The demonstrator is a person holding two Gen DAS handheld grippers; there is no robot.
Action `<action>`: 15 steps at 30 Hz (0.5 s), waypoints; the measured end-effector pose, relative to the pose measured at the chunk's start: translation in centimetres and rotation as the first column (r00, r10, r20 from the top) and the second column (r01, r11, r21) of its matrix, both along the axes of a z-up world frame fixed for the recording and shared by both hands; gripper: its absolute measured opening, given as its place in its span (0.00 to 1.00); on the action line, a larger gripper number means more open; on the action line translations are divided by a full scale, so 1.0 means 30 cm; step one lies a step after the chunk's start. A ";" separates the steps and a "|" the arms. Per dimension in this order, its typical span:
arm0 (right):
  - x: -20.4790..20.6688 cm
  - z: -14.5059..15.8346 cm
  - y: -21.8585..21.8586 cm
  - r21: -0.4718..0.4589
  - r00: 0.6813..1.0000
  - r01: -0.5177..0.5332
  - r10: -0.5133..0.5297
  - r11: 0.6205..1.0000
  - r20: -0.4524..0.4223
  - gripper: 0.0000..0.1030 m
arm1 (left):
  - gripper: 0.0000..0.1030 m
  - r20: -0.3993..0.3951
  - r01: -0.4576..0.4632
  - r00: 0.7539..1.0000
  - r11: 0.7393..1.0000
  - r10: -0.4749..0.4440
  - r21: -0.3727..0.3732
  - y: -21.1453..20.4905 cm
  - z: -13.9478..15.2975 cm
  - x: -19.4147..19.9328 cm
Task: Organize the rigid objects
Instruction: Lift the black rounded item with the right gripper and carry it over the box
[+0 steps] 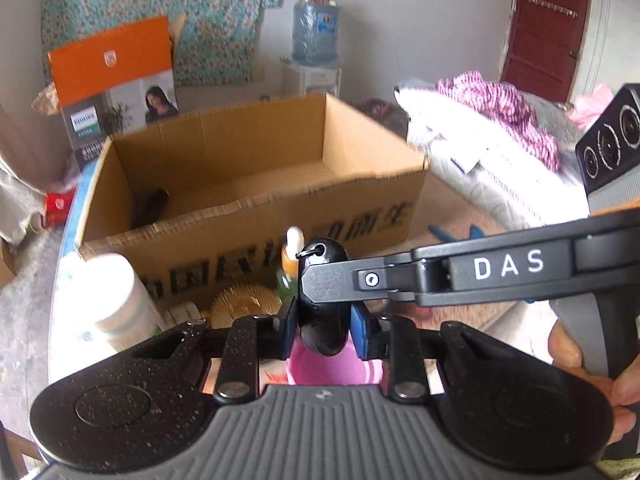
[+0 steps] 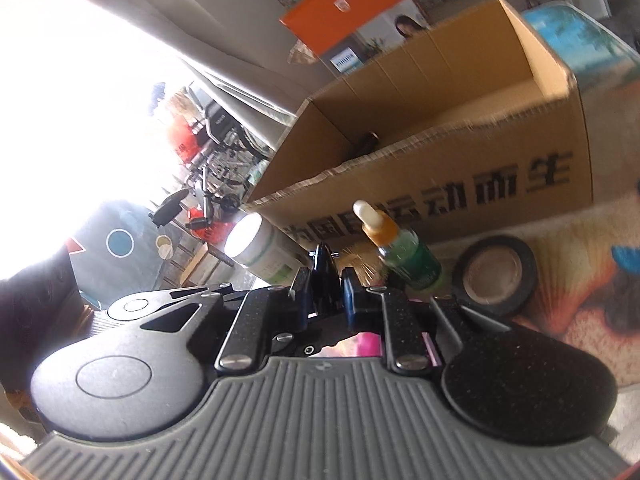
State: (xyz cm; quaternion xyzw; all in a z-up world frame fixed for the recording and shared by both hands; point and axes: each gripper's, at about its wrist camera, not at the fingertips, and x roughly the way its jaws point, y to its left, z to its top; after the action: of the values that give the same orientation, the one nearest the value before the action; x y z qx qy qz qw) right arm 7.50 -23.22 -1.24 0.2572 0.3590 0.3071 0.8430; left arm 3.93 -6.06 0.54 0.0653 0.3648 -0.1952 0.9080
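I have both tools clamped on 1 black fob [image 1: 322, 300]: left tool [image 1: 324, 330] across its body, right tool [image 2: 326, 290] at its ring end. The cardboard box [image 1: 256, 208] lies just ahead.

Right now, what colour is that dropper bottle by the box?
Green, with an orange neck and white bulb; clearest in the right wrist view.

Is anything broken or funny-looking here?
The cardboard box looks rough: its front top edge is torn and ragged, not cut clean. Also odd: both grippers pinch the same small black object at once, the left gripper low down and the right gripper from the side. Nothing looks spilled.
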 end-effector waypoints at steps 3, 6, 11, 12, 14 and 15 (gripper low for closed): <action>0.006 0.051 0.004 0.010 0.999 -0.010 0.010 1.000 0.049 0.15 | 0.28 0.043 -0.015 0.999 1.000 0.014 0.010 0.001 0.053 0.002; 0.013 0.112 0.008 0.002 0.994 -0.025 0.024 1.000 0.109 0.15 | 0.28 0.090 -0.024 0.996 1.000 0.022 0.020 -0.005 0.111 0.011; 0.060 0.223 0.003 0.006 0.984 -0.050 0.048 0.999 0.174 0.15 | 0.28 0.130 -0.041 0.991 0.999 0.041 0.000 0.010 0.204 0.057; 0.077 0.243 0.002 0.007 0.982 -0.056 0.053 0.998 0.182 0.15 | 0.28 0.135 -0.045 0.990 0.999 0.045 -0.005 0.015 0.221 0.071; 0.114 0.282 0.005 0.005 0.978 -0.071 0.068 0.997 0.197 0.15 | 0.28 0.141 -0.054 0.988 0.999 0.054 -0.006 0.021 0.255 0.104; 0.138 0.302 0.009 0.006 0.977 -0.079 0.076 0.997 0.197 0.15 | 0.28 0.142 -0.060 0.988 0.998 0.060 -0.007 0.025 0.269 0.122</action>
State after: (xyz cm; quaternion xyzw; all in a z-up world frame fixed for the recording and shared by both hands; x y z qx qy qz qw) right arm 11.65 -22.97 7.83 0.2170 0.2816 0.3660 0.8600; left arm 7.61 -5.32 8.61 0.0669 0.3006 -0.1631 0.9373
